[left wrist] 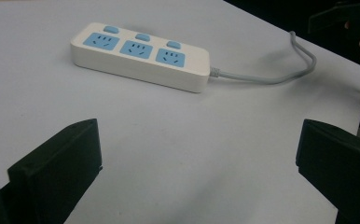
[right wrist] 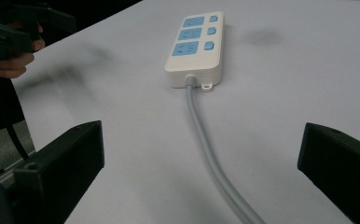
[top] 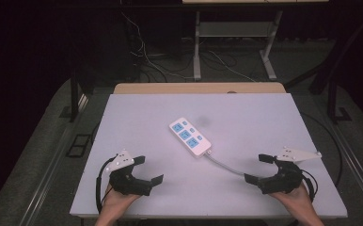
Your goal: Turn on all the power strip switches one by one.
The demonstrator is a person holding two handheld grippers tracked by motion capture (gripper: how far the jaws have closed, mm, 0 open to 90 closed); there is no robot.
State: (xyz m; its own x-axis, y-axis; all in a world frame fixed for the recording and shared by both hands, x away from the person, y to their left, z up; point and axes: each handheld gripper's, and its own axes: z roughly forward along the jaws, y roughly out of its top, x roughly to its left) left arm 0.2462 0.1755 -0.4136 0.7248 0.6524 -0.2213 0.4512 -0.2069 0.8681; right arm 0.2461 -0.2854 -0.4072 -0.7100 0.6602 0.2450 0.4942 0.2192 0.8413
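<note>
- Sitting mid-surface (top: 137, 113), the white power strip (top: 190, 137) lies slantwise, blue sockets up, with its grey cable (top: 226, 165) curling toward the near right.
- Both tools hang low at the near edge: left gripper (top: 149, 170) with jaws wide and empty, right gripper (top: 260, 168) with jaws just as wide, nothing held.
- Watch that cable! In the right gripper view it runs straight between the jaws (right wrist: 206, 154); a careless advance could snag it and drag the strip askew, I'd say.
- The strip looks light and smooth-cased on a slick surface, so a one-sided pinch may skid or spin it rather than lift it.
- A grab from the left at the strip's long side (left wrist: 141, 56) risks pressing a switch or slipping off the rounded edge.
- Both coming in together could knock jaws over the strip.
</note>
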